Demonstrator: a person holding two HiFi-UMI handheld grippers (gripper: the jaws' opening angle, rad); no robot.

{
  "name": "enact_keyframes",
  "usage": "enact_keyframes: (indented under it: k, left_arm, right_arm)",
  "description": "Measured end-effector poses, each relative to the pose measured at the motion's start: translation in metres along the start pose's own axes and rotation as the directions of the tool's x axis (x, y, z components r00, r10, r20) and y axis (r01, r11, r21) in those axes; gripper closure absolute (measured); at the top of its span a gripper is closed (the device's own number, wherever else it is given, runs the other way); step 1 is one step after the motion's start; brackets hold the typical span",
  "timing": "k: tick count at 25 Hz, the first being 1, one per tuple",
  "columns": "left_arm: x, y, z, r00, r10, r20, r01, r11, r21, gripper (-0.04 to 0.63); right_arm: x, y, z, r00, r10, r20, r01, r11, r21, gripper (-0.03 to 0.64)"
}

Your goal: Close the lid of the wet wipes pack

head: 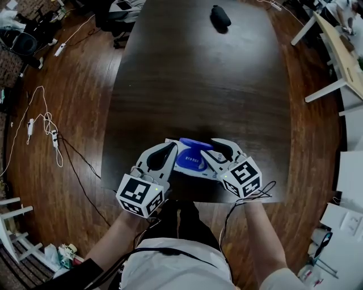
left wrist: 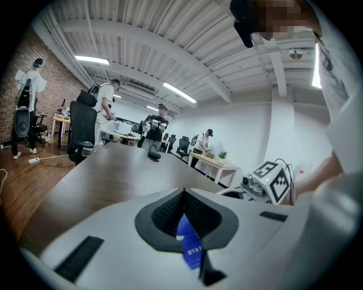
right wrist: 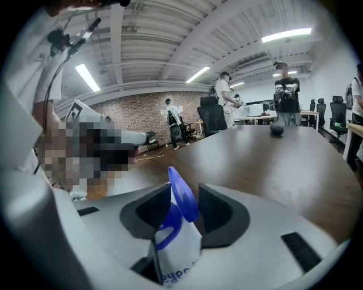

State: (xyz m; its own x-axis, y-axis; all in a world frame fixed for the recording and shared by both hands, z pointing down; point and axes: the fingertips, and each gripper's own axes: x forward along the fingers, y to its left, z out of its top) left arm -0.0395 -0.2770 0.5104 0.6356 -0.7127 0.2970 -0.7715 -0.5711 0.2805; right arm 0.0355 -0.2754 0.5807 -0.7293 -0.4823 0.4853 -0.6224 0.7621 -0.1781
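Wet wipes pack (head: 193, 165) lies at the near edge of the table (head: 198, 85), its left end clamped by the left gripper (head: 172, 148), its raised lid (right wrist: 181, 191) standing between the parted jaws of the right gripper (head: 218, 146) (probably the hand best placed to press it down).

A dark desk (head: 198, 85) fills the frame's centre, a black object (head: 220, 16) lies near its top end, and white cables (head: 47, 118) trail over the wooden floor (head: 85, 96) at left.
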Motion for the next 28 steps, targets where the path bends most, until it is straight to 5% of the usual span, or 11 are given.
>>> enact_keyframes:
  k: [28]
  left_arm:
    - [-0.043,-0.005,-0.008,0.998,0.056,0.034,-0.056,0.998,0.002,0.594]
  right_arm:
    - [0.001,0.082,-0.039,0.989,0.099,-0.114,-0.104,0.994,-0.039,0.463]
